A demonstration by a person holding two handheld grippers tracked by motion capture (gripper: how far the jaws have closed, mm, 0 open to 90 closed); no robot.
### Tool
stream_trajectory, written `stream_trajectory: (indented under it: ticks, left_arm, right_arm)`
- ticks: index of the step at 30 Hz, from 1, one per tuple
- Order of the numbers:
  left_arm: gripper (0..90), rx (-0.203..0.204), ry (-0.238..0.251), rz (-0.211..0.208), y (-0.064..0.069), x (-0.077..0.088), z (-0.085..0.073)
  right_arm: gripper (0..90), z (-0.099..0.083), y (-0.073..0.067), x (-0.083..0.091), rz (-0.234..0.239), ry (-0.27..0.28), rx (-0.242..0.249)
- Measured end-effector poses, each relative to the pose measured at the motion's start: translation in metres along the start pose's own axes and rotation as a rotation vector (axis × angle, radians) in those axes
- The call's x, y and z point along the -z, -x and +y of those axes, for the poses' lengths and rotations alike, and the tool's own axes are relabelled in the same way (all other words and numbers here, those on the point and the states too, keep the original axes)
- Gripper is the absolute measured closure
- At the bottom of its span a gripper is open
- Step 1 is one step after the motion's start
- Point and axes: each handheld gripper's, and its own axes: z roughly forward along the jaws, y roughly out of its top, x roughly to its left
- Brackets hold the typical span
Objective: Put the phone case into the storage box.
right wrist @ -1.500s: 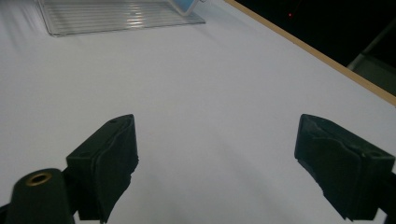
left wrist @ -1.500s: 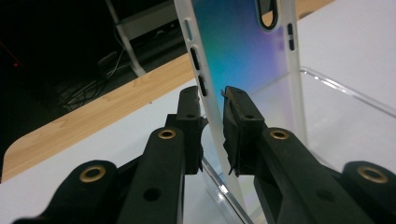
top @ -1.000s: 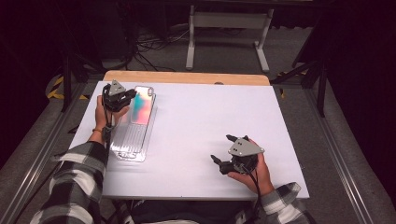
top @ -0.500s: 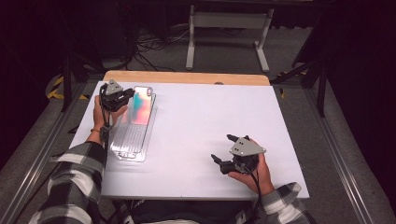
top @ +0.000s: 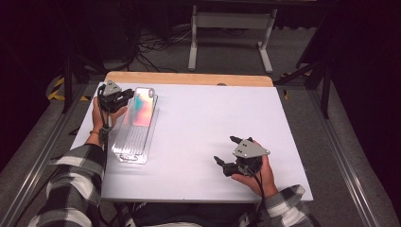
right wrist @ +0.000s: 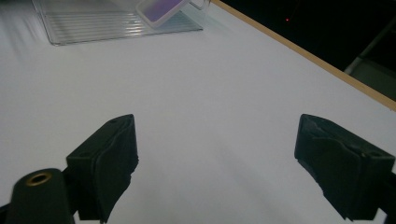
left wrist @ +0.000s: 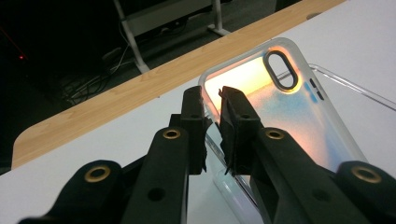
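Wide bare white bench (top: 208, 123) lies between the two hands, open for passing. The clear tray (top: 135, 142) along the left edge is the one obstacle, a phone case (top: 142, 106) leaning at its far end. The left hand-held gripper (top: 124, 97) crowds that corner; the right hand-held gripper (top: 226, 152) has bare surface ahead.

Table (top: 198, 142): a white top is seen, with a strip of light wood (top: 189, 78) exposed along the far edge. One clear plastic tray (top: 135, 142) is laid directly on the top, near the left edge, its long side running from the wooden strip toward the near edge; ribbing is seen on its floor. A phone case (top: 143, 107), translucent with orange and blue tints, is carried in the tray's far end, next to the wooden strip. The rest of the top, right of the tray, is plain white.
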Motion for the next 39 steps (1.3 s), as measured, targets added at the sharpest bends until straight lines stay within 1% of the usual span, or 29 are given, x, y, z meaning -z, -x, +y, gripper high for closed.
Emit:
stream_trajectory:
  ticks: [1, 4, 8, 14, 15, 16, 19, 20, 22, 23, 28, 30, 32, 36, 37, 39]
  left_arm:
    - [80.0, 0.005, 0.001, -0.001, 0.0, 0.0, 0.0]
    - [80.0, 0.002, 0.005, 0.005, -0.002, 0.001, -0.001]
    - [78.8, 0.005, 0.005, 0.004, -0.002, 0.002, -0.001]
    - [77.9, 0.002, 0.024, -0.001, -0.003, 0.01, 0.003]
    - [77.8, 0.011, 0.026, -0.003, -0.002, 0.011, 0.003]
    - [77.8, 0.011, 0.028, -0.012, -0.001, 0.012, 0.003]
    - [76.9, 0.009, 0.034, -0.014, 0.0, 0.016, 0.005]
    - [76.8, 0.015, 0.043, -0.019, 0.001, 0.018, 0.006]
    - [76.7, 0.0, 0.05, -0.018, 0.004, 0.021, 0.007]
    - [76.7, 0.009, 0.06, -0.02, 0.005, 0.021, 0.007]
    - [76.6, 0.003, 0.072, -0.027, 0.009, 0.026, 0.003]
    - [76.4, 0.009, 0.071, -0.035, 0.009, 0.029, 0.002]
    - [76.1, 0.015, 0.093, -0.032, 0.009, 0.034, 0.001]
    - [76.1, 0.005, 0.102, -0.033, 0.01, 0.039, 0.002]
    - [76.6, 0.011, 0.118, -0.041, 0.011, 0.042, 0.002]
    - [76.7, 0.015, 0.126, -0.04, 0.012, 0.043, 0.001]
  right_arm:
    - [13.6, 0.0, 0.0, 0.0, -0.001, 0.0, -0.001]
    - [13.6, -0.001, 0.001, 0.0, -0.003, 0.002, -0.004]
    - [13.6, 0.0, 0.003, 0.0, -0.004, 0.005, -0.007]
    - [13.6, 0.001, 0.003, 0.001, -0.011, 0.014, 0.001]
    - [13.6, 0.001, 0.003, 0.001, -0.012, 0.014, 0.002]
    - [13.6, 0.001, 0.003, 0.001, -0.012, 0.014, 0.001]
    - [13.6, 0.0, 0.003, 0.001, -0.011, 0.012, 0.008]
    - [13.6, 0.0, 0.002, 0.001, -0.012, 0.013, 0.011]
    - [13.6, 0.0, 0.002, 0.001, -0.013, 0.011, 0.014]
    - [13.6, 0.0, 0.002, 0.001, -0.015, 0.012, 0.016]
    - [13.6, 0.0, 0.002, 0.003, -0.021, 0.017, 0.018]
    - [13.6, 0.0, 0.001, 0.003, -0.024, 0.016, 0.019]
    - [13.6, 0.0, 0.0, 0.003, -0.022, 0.017, 0.022]
    - [13.6, 0.0, 0.0, 0.003, -0.026, 0.019, 0.023]
    - [13.6, -0.001, 0.0, 0.004, -0.026, 0.019, 0.022]
    - [13.6, -0.001, 0.0, 0.004, -0.026, 0.018, 0.021]
